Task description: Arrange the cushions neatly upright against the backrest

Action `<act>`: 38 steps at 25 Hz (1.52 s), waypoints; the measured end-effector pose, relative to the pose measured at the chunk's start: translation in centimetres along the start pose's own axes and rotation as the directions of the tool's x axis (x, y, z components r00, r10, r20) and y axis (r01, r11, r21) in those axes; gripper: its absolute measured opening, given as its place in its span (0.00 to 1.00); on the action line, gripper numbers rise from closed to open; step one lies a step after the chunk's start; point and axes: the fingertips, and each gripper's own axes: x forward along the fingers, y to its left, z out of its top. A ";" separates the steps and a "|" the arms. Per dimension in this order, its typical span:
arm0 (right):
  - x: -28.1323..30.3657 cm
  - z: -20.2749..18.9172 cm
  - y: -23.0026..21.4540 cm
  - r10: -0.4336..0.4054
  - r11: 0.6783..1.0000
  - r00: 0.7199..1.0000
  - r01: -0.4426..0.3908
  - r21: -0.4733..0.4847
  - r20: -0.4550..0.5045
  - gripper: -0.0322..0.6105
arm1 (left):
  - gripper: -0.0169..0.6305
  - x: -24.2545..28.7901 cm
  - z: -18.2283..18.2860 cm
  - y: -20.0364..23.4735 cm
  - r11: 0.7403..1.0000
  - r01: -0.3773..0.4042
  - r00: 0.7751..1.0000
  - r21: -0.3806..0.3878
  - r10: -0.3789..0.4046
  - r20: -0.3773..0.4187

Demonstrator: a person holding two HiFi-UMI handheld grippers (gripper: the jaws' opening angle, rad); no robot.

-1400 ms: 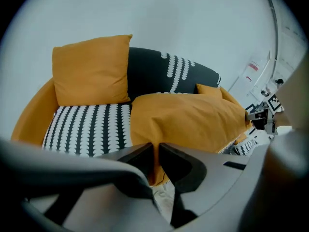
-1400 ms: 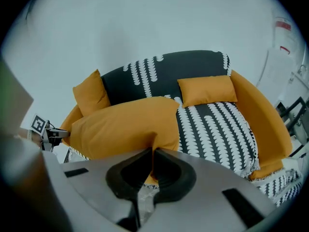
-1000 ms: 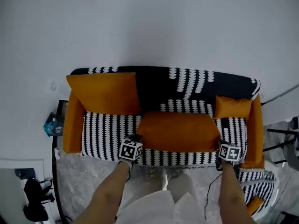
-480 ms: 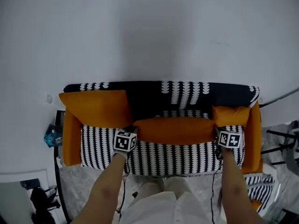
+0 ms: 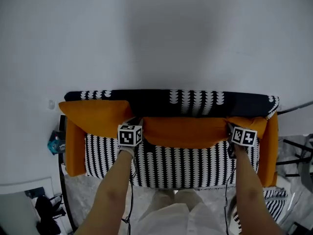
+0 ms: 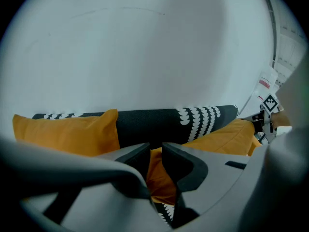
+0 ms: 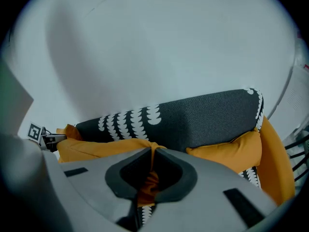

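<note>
A long orange cushion [image 5: 183, 130] stands along the black-and-white sofa's backrest [image 5: 161, 99], between a square orange cushion [image 5: 93, 112] at the left and a small orange cushion [image 5: 255, 123] at the right. My left gripper [image 5: 134, 130] has the long cushion's left corner [image 6: 155, 170] between its jaws, which are opening; the fabric still fills the narrow gap. My right gripper [image 5: 234, 131] is shut on the cushion's right corner [image 7: 150, 178]. In the right gripper view the small cushion [image 7: 227, 153] leans on the backrest beside the orange armrest [image 7: 277, 163].
The striped seat [image 5: 186, 163] lies in front of the cushions, with orange armrests [image 5: 73, 146] at both ends. A white wall rises behind the sofa. A blue object [image 5: 55, 143] sits on the floor at the left, and a patterned cushion [image 5: 274, 202] lies at the lower right.
Both grippers carried the long cushion from the seat's front back to the backrest, where it now stands on edge. The left jaws have parted slightly.
</note>
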 end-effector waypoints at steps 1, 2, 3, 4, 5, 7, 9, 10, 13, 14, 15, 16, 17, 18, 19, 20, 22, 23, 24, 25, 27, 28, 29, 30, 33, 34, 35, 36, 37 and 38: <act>0.5 0.5 -0.1 -0.001 1.000 1.000 0.001 0.007 0.003 0.10 | 0.16 0.5 0.5 0.3 1.000 -0.004 1.000 -0.007 0.004 0.002; 0.9 0.9 -0.1 -0.002 1.000 1.000 0.002 0.014 0.004 0.10 | 0.16 0.9 1.0 0.5 1.000 -0.007 1.000 -0.014 0.007 0.004; 1.2 1.3 -0.2 -0.004 1.000 1.000 0.003 0.020 0.006 0.10 | 0.15 1.3 1.5 0.7 1.000 -0.010 1.000 -0.018 0.010 0.006; 1.6 1.7 -0.3 -0.005 1.000 1.000 0.005 0.027 0.008 0.10 | 0.15 1.6 1.9 0.9 1.000 -0.011 1.000 -0.017 0.011 0.006; 1.9 2.1 -0.4 -0.007 0.999 1.000 0.006 0.035 0.010 0.11 | 0.15 2.0 2.3 1.0 1.000 -0.012 1.000 -0.013 0.012 0.003; 2.4 3.0 -0.4 -0.013 0.999 1.000 0.012 0.043 0.014 0.11 | 0.15 2.7 3.0 1.4 1.000 -0.015 1.000 0.001 0.015 -0.002; 2.8 3.7 -0.5 -0.026 0.999 1.000 0.025 0.035 0.016 0.12 | 0.15 3.0 3.9 1.7 1.000 -0.027 1.000 0.013 0.027 0.005; 2.8 3.9 -0.5 -0.036 0.999 0.999 0.036 0.025 0.016 0.14 | 0.15 3.0 4.3 1.8 0.999 -0.033 0.999 0.016 0.033 0.013; 2.4 5.2 -0.5 -0.067 0.998 0.997 0.067 -0.010 0.034 0.17 | 0.16 2.4 5.8 1.2 0.999 -0.027 0.998 0.017 0.026 0.054; 2.0 5.8 -0.4 -0.070 0.997 0.996 0.071 -0.017 0.051 0.17 | 0.17 2.1 6.3 0.9 1.000 -0.019 0.997 0.020 0.018 0.068; 1.6 6.4 -0.2 -0.068 0.997 0.995 0.069 -0.020 0.071 0.17 | 0.17 1.8 6.8 0.5 1.000 -0.010 0.997 0.025 0.008 0.081; 1.1 7.0 0.1 -0.061 0.998 0.994 0.063 -0.020 0.093 0.16 | 0.17 1.5 7.1 0.1 1.000 -0.001 0.996 0.031 -0.002 0.094; 0.6 7.6 0.3 -0.054 0.998 0.992 0.056 -0.019 0.116 0.16 | 0.17 1.1 7.5 -0.3 0.999 0.009 0.994 0.034 -0.013 0.106; 0.1 8.1 0.7 -0.046 0.999 0.989 0.049 -0.018 0.138 0.14 | 0.17 0.8 7.7 -0.8 0.999 0.021 0.993 0.033 -0.025 0.119; -0.5 8.4 1.1 -0.038 0.999 0.987 0.042 -0.019 0.158 0.14 | 0.17 0.4 8.0 -1.2 0.999 0.034 0.991 0.031 -0.037 0.132; -1.1 8.6 1.5 -0.029 0.999 0.984 0.034 -0.023 0.174 0.14 | 0.17 -0.1 8.2 -1.7 0.998 0.047 0.988 0.028 -0.051 0.144; -2.3 8.5 2.8 -0.006 0.999 0.981 0.014 -0.037 0.196 0.14 | 0.17 -1.3 8.4 -2.7 0.997 0.077 0.983 0.027 -0.081 0.166; -2.9 8.1 3.5 0.008 0.999 0.980 0.001 -0.046 0.201 0.14 | 0.17 -2.0 8.5 -3.3 0.995 0.095 0.979 0.027 -0.098 0.178; -3.6 7.5 4.2 0.021 0.999 0.979 -0.010 -0.054 0.204 0.14 | 0.17 -2.8 8.6 -4.0 0.993 0.114 0.975 0.027 -0.117 0.190; -4.3 6.9 4.9 0.032 0.998 0.978 -0.020 -0.061 0.205 0.14 | 0.17 -3.6 8.6 -4.7 0.990 0.135 0.970 0.025 -0.138 0.203; -5.9 5.4 6.5 0.053 0.997 0.976 -0.039 -0.070 0.209 0.14 | 0.17 -5.6 8.6 -6.0 0.983 0.181 0.955 0.022 -0.181 0.234; -6.8 4.7 7.3 0.065 0.996 0.975 -0.050 -0.073 0.213 0.14 | 0.17 -6.7 8.6 -6.6 0.979 0.202 0.947 0.019 -0.201 0.253; -7.8 4.1 8.1 0.077 0.995 0.973 -0.062 -0.077 0.217 0.14 | 0.17 -7.8 8.5 -7.3 0.975 0.223 0.938 0.016 -0.218 0.271; -8.8 3.4 9.0 0.089 0.994 0.971 -0.072 -0.082 0.223 0.14 | 0.17 -8.9 8.4 -7.9 0.970 0.241 0.929 0.013 -0.235 0.287; -11.7 1.4 11.3 0.117 0.991 0.961 -0.097 -0.092 0.250 0.14 | 0.17 -12.4 7.5 -9.4 0.957 0.288 0.902 0.016 -0.277 0.330; -12.7 0.7 12.1 0.123 0.991 0.957 -0.102 -0.092 0.262 0.14 | 0.17 -13.6 7.2 -9.8 0.953 0.302 0.894 0.023 -0.291 0.342; -13.7 -0.1 12.8 0.127 0.990 0.953 -0.107 -0.088 0.275 0.14 | 0.17 -15.0 6.7 -10.2 0.949 0.315 0.885 0.032 -0.306 0.352; -14.7 -0.9 13.6 0.132 0.990 0.948 -0.114 -0.079 0.288 0.14 | 0.17 -16.3 6.1 -10.5 0.943 0.329 0.876 0.043 -0.322 0.359; -15.8 -1.7 14.3 0.138 0.990 0.943 -0.124 -0.065 0.302 0.14 | 0.16 -17.6 5.4 -10.9 0.938 0.343 0.868 0.054 -0.339 0.364; -16.8 -2.7 15.0 0.144 0.990 0.938 -0.135 -0.051 0.315 0.14 | 0.16 -18.9 4.6 -11.2 0.932 0.358 0.860 0.063 -0.355 0.367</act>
